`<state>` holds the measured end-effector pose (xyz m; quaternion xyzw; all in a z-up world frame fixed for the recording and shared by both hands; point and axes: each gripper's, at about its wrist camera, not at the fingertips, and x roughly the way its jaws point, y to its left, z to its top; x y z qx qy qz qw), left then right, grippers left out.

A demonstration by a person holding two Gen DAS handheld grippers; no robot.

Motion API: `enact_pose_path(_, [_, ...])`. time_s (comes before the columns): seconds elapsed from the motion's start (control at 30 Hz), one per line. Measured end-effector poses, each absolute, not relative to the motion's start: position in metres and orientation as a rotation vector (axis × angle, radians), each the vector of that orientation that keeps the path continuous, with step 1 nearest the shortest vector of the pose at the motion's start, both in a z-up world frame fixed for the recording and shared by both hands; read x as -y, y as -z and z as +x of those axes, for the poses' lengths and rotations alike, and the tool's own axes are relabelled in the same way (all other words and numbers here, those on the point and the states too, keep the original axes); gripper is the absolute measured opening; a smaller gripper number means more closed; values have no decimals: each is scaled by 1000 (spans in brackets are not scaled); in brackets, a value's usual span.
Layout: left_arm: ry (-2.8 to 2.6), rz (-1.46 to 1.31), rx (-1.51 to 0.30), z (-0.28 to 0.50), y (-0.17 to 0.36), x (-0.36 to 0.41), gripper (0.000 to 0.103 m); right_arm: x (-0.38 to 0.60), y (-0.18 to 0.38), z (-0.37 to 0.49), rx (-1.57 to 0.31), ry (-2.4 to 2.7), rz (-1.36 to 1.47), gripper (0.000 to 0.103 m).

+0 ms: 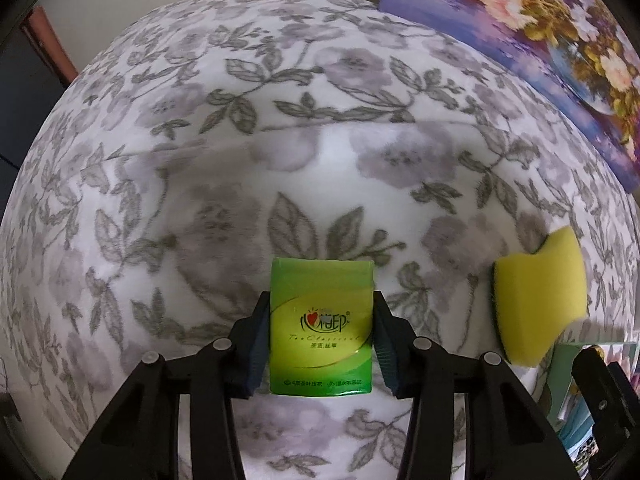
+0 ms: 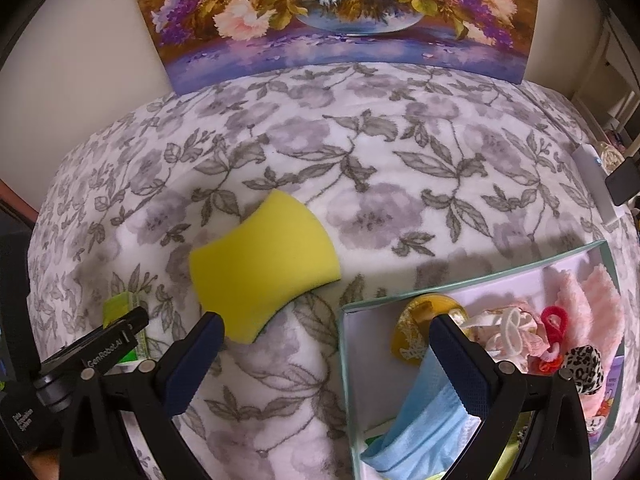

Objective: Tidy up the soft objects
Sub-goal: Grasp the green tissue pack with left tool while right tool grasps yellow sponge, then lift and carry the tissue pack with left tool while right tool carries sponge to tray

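Left wrist view: my left gripper pointed down at the flowered blanket, and I saw its jaws part-way closed with both pads against the sides of the green tissue pack, which lay flat on the blanket. The yellow sponge lay to the right of the pack, apart from it. A flower painting leaned at the upper right.

Right wrist view: my right gripper hung wide open and held nothing. Its left finger stood just below the sponge; whether it touched I could not tell. Its right finger stood over the white box, which contained a blue face mask, a pink cloth, a leopard-print scrunchie and a yellow round item. The left gripper showed at the lower left edge
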<state>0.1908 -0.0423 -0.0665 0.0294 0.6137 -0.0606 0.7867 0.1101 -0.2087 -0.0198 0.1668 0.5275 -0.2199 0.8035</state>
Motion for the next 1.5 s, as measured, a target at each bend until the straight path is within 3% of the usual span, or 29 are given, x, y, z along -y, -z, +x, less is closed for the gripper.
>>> enact_pose_path(0.4, [11, -5, -1304, 201, 49, -2, 48, 168, 27, 136, -1104, 367, 263, 103])
enact_pose_path(0.5, [0, -25, -1296, 203, 44, -11, 48, 162, 30, 138, -1105, 356, 250, 89])
enact_pose_path(0.67, [-1, -40, -1288, 203, 43, -8, 48, 157, 42, 143, -1135, 349, 242, 80])
enact_pose_path(0.83, [6, -31, -1295, 201, 47, 6, 48, 161, 56, 146, -1161, 365, 247, 79])
enact_pose_path(1.5, [16, -29, -1298, 201, 47, 3, 48, 165, 66, 149, -1177, 362, 257, 55])
